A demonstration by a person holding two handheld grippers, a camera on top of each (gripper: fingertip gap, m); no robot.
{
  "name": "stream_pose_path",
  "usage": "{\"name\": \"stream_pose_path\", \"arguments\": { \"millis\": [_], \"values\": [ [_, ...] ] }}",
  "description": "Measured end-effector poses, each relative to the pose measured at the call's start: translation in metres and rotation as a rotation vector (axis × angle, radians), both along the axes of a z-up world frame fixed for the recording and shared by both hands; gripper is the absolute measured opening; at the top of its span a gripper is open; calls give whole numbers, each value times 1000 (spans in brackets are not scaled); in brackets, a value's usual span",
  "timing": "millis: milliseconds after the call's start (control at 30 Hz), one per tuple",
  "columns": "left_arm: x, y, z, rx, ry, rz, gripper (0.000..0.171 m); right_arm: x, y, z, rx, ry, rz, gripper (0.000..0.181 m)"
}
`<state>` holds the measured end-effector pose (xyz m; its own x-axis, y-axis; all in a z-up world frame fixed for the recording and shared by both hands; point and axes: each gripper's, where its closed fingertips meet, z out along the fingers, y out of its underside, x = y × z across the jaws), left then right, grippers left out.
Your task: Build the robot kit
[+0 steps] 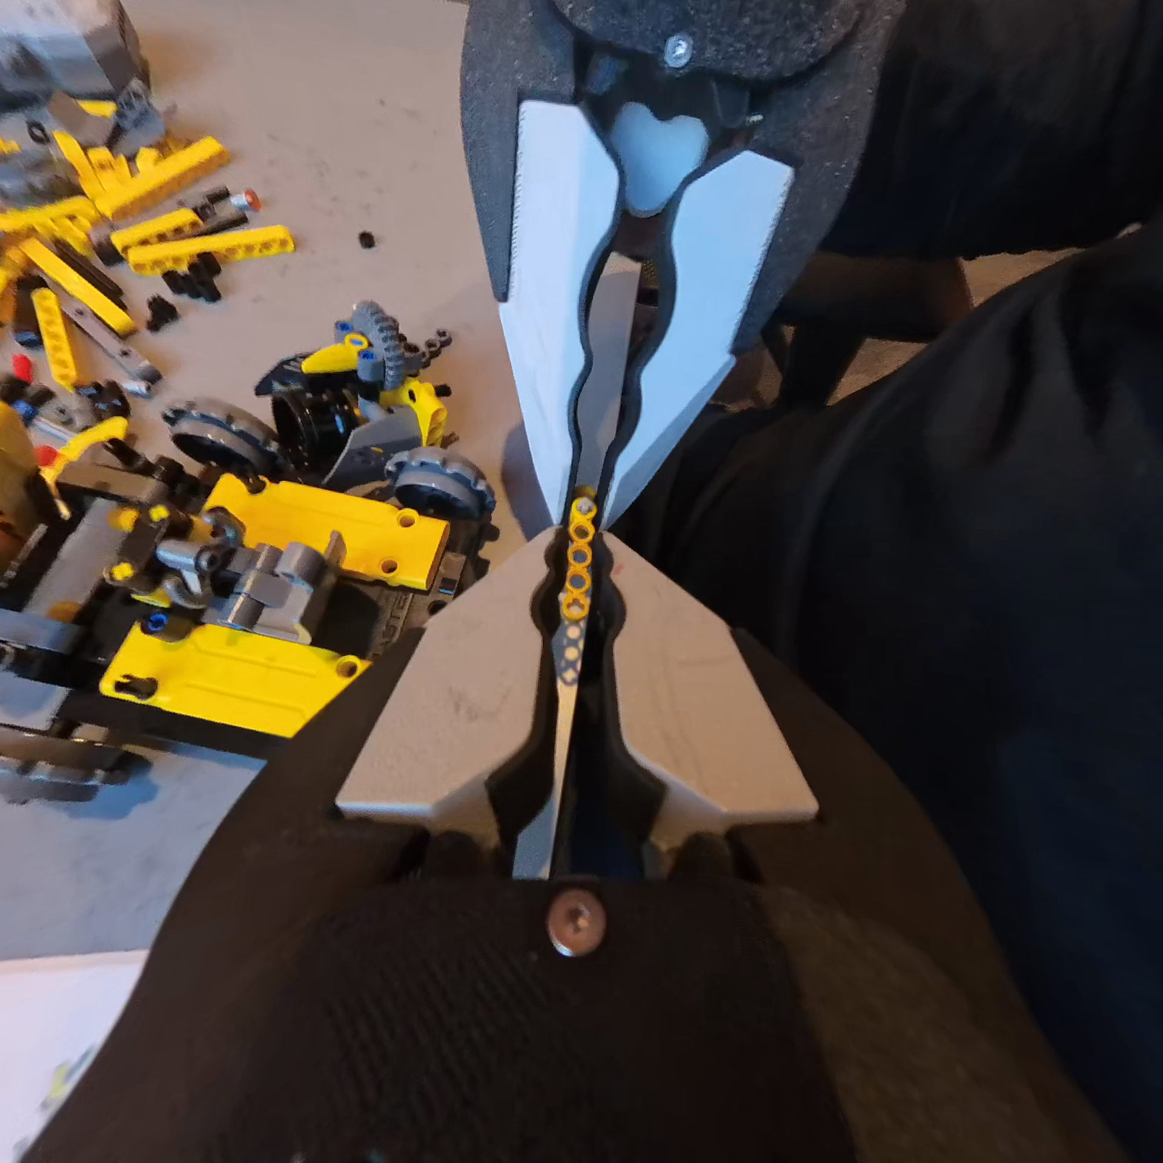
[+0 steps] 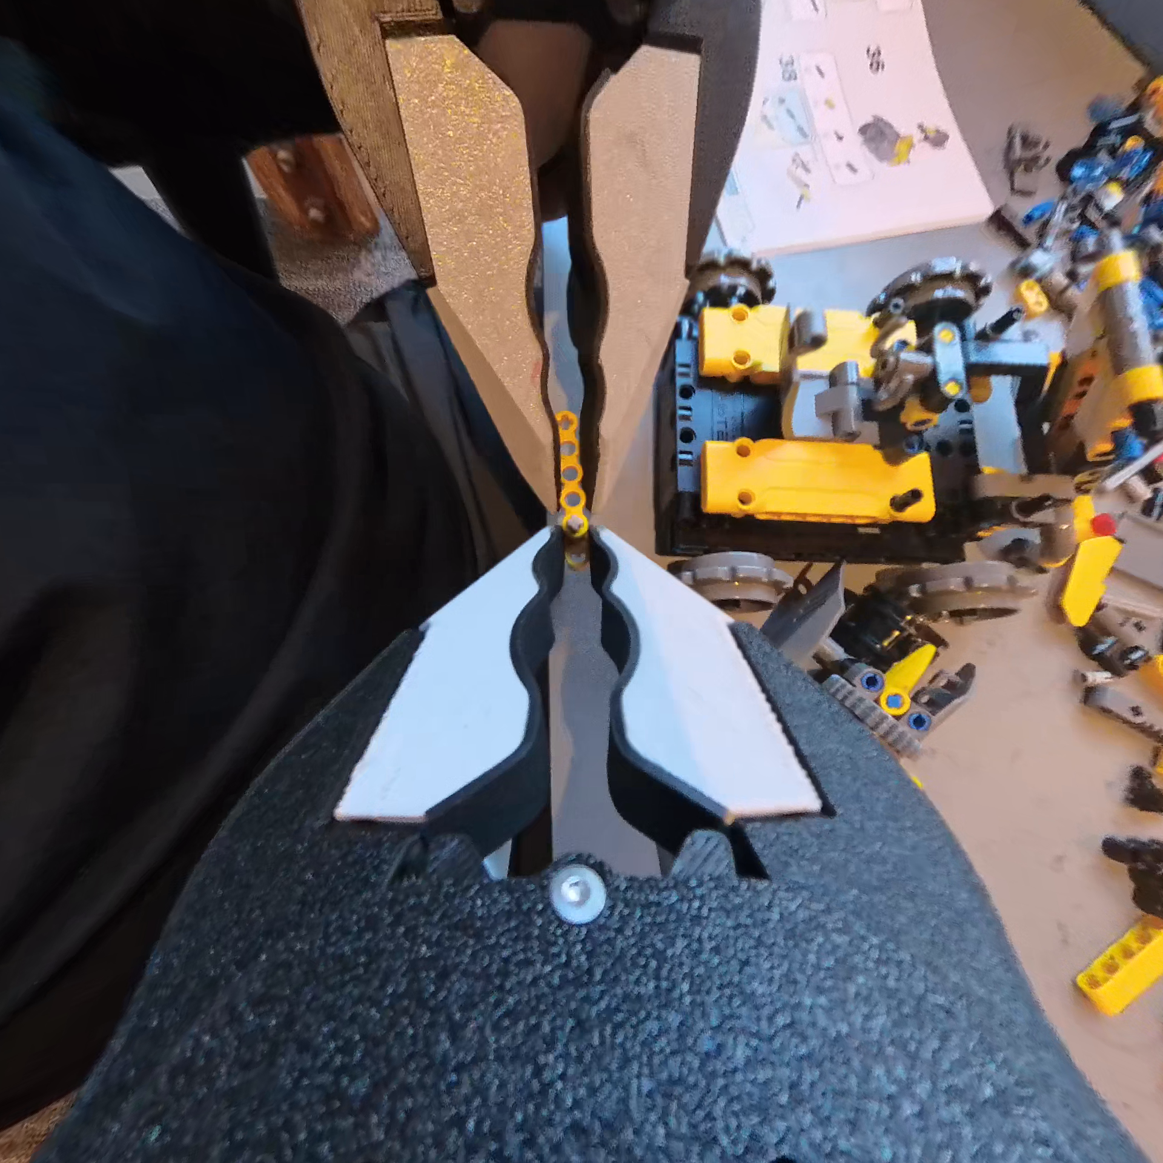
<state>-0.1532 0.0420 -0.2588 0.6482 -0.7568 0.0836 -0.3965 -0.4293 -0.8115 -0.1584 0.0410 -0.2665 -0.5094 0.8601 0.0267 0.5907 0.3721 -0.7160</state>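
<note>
A thin yellow beam with a row of holes (image 1: pixel 579 557) is held in the air between both grippers, which meet tip to tip. My left gripper (image 1: pixel 579 541), with grey fingers, is shut along most of the beam's length. My right gripper (image 2: pixel 573 535), with white fingers, is shut on the beam's far end, where a small grey pin (image 2: pixel 574 521) sits in the end hole. The beam also shows in the right wrist view (image 2: pixel 569 472), between the left gripper's fingers (image 2: pixel 574 503). The right gripper shows from above in the left wrist view (image 1: pixel 582 513).
A partly built yellow and black brick vehicle (image 1: pixel 270 598) (image 2: pixel 818 440) stands on the table beside the grippers. Loose yellow beams and black pins (image 1: pixel 157 233) lie beyond it. A small wheel-and-gear assembly (image 1: pixel 365 390) and an open instruction booklet (image 2: pixel 849 126) are nearby. A person's dark clothing (image 1: pixel 944 566) fills one side.
</note>
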Motion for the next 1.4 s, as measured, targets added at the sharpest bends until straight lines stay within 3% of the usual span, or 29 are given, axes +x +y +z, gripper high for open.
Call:
{"name": "stream_pose_path", "arguments": {
  "millis": [100,167,367,433,500,567,633,767,867,967,1033,1167,1400],
  "values": [
    [-4,2,-14,-27,20,5,6,-3,2,-7,-54,-9,-11,7],
    [-3,4,-11,-73,-111,19,4,-3,3,-10,-55,-15,-16,7],
    [-2,1,10,24,-14,6,4,-3,-1,10,-46,33,-6,7],
    [-4,3,-15,-26,35,3,5,-4,1,-6,-4,-3,-7,7],
    [-3,4,-13,-31,-57,19,4,-5,3,-12,-34,1,-21,7],
    [-3,2,-13,-25,-5,9,4,-3,1,-12,-30,-7,-12,7],
    [-2,3,-10,-3,55,6,4,-3,2,-12,-12,-4,-9,7],
    [-1,4,3,-2,-38,16,4,-3,2,2,-60,30,-13,7],
    [4,0,16,23,-21,10,4,-1,-1,12,-61,49,-3,7],
    [2,2,-16,-19,53,-4,6,0,1,-8,-16,-1,-3,7],
    [3,5,-13,-51,-107,14,4,1,4,-13,-34,-15,-19,7],
    [2,4,-11,-8,9,3,4,0,2,-12,-24,-2,-17,7],
    [3,3,17,18,-81,17,4,0,1,15,-56,40,-9,7]
  ]
}}
